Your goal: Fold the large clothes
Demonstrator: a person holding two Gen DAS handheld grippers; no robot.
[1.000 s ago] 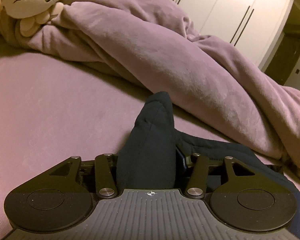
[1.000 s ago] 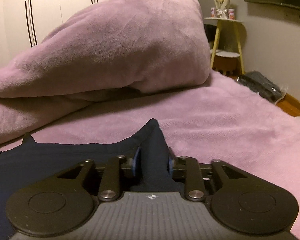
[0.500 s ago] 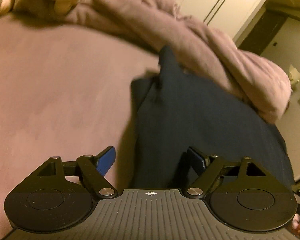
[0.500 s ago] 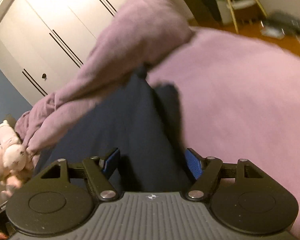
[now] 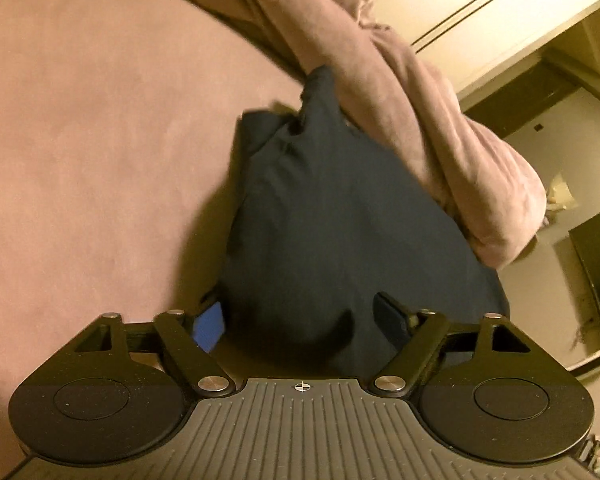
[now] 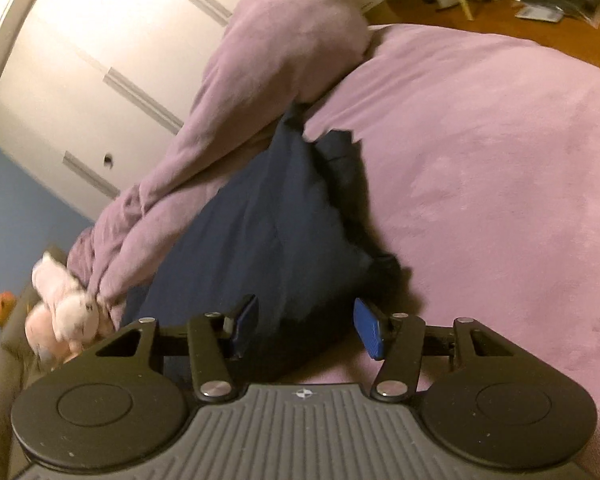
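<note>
Left wrist view: the left gripper [image 5: 300, 320] has its jaws spread, having just narrowed a little, with the dark navy garment [image 5: 340, 220] lying between them, not pinched. The garment rests on the pink bed [image 5: 100, 140], beside the bunched pink blanket [image 5: 440, 120]. The right gripper [image 6: 306, 326] likewise has jaws apart, just closing somewhat, the garment's edge between them. A plush toy [image 6: 66, 312] lies at the blanket's end.

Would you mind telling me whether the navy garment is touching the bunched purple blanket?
Touching. In the left wrist view the navy garment has its far corner tucked against the bunched purple blanket, with no bedsheet showing between them; the right wrist view agrees.
</note>
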